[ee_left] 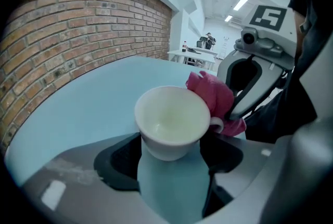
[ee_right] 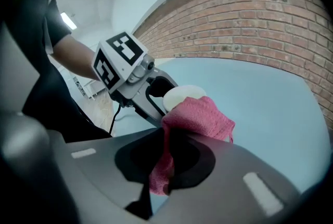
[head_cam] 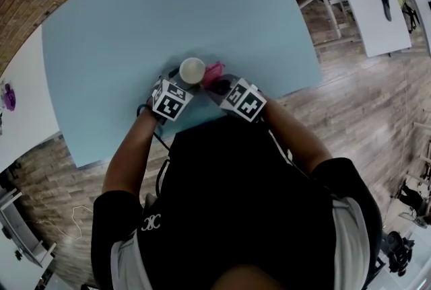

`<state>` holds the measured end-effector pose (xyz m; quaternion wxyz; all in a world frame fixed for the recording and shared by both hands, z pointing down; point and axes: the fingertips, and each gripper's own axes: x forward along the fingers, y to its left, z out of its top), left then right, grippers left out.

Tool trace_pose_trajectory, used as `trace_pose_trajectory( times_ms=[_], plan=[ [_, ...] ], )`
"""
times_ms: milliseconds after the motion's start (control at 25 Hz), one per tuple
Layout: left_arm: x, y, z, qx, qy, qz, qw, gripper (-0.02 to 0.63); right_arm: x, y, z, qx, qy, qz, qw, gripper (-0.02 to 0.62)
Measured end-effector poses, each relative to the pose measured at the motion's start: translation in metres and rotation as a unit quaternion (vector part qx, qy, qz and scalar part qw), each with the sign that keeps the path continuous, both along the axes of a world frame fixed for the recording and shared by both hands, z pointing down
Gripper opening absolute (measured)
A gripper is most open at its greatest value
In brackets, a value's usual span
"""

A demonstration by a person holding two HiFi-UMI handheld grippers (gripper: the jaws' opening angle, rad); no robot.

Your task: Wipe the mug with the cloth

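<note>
The left gripper (ee_left: 174,156) has its fingers (ee_left: 118,159) clenched on the lower body of the white mug (ee_left: 170,121), which stands upright with its open mouth up. The right gripper (ee_right: 166,154) pinches the pink cloth (ee_right: 199,116) tightly, and the bunched cloth touches the mug's side by the handle. Both grippers meet close to the near edge of the light blue table (head_cam: 168,6), just in front of the person's body. Beyond the mug the table stretches wide and bare toward the brick wall (ee_left: 78,30). To the right its edge drops to a wooden floor (head_cam: 363,107), with a white table (head_cam: 367,9) well apart. White print on the person's sleeve (head_cam: 151,222) is too blurred to read.
</note>
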<state>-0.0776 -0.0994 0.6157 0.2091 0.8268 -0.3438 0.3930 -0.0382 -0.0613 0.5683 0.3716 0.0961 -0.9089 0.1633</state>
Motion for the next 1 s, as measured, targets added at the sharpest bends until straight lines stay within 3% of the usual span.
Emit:
trace_pose_trajectory(
  times_ms=[200, 320, 800, 1000],
  plan=[
    [0.001, 0.000, 0.001, 0.001, -0.001, -0.026, 0.9997, 0.368, 0.002, -0.002, 0.008, -0.032, 0.036, 0.050, 0.998, 0.037],
    [0.001, -0.001, 0.000, 0.003, -0.001, -0.032, 0.9995, 0.368, 0.004, -0.003, 0.012, -0.057, 0.032, 0.069, 0.996, 0.038],
    [0.004, -0.001, 0.001, 0.001, -0.002, -0.058, 0.9983, 0.368, -0.002, 0.005, -0.014, -0.046, 0.030, 0.059, 0.997, 0.038],
    [0.005, 0.000, 0.001, -0.003, -0.001, -0.057, 0.9984, 0.368, -0.005, 0.006, -0.008, -0.112, 0.033, 0.096, 0.989, 0.037]
  ],
)
